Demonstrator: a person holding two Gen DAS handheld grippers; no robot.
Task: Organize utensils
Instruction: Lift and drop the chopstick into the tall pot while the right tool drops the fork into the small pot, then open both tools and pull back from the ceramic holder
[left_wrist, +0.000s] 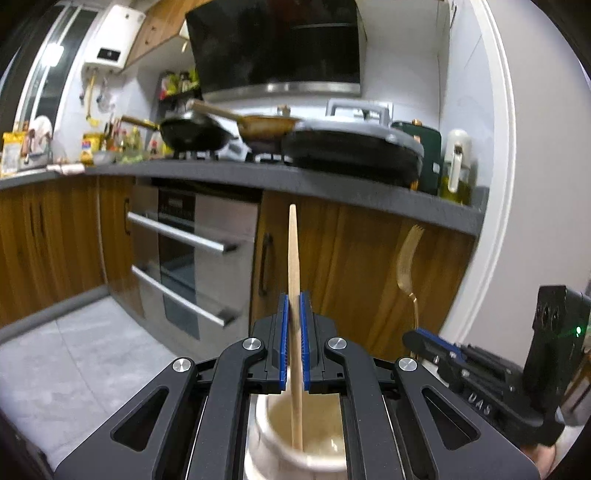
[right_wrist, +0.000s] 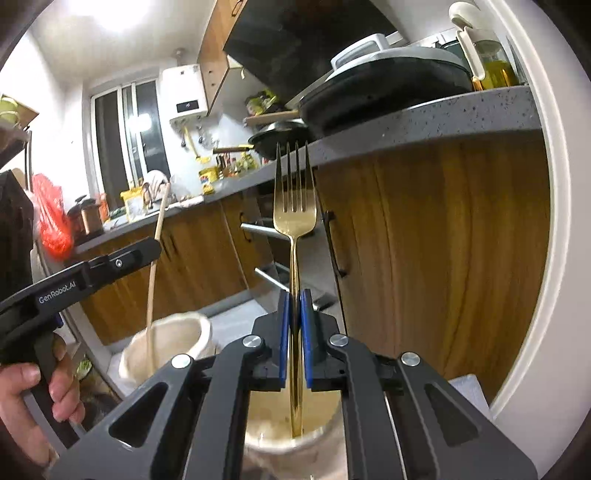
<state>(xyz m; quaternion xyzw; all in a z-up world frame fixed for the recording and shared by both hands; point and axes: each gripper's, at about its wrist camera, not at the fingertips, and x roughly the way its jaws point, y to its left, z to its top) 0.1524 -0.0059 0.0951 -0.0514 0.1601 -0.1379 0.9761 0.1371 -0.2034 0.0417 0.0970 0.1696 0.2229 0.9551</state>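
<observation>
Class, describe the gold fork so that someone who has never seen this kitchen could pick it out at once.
Start at the grey countertop over the wooden cabinets. In front of it, the right gripper is shut on the gold fork, tines up, its handle reaching down into a cream jar. Unlike the plain wooden stick held beside it, it is shiny metal with four tines.

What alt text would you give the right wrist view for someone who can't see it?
The right tool is shut on a gold fork, tines up, its handle end in a cream holder. To the left, the left tool grips a wooden stick reaching into a second cream holder.
</observation>
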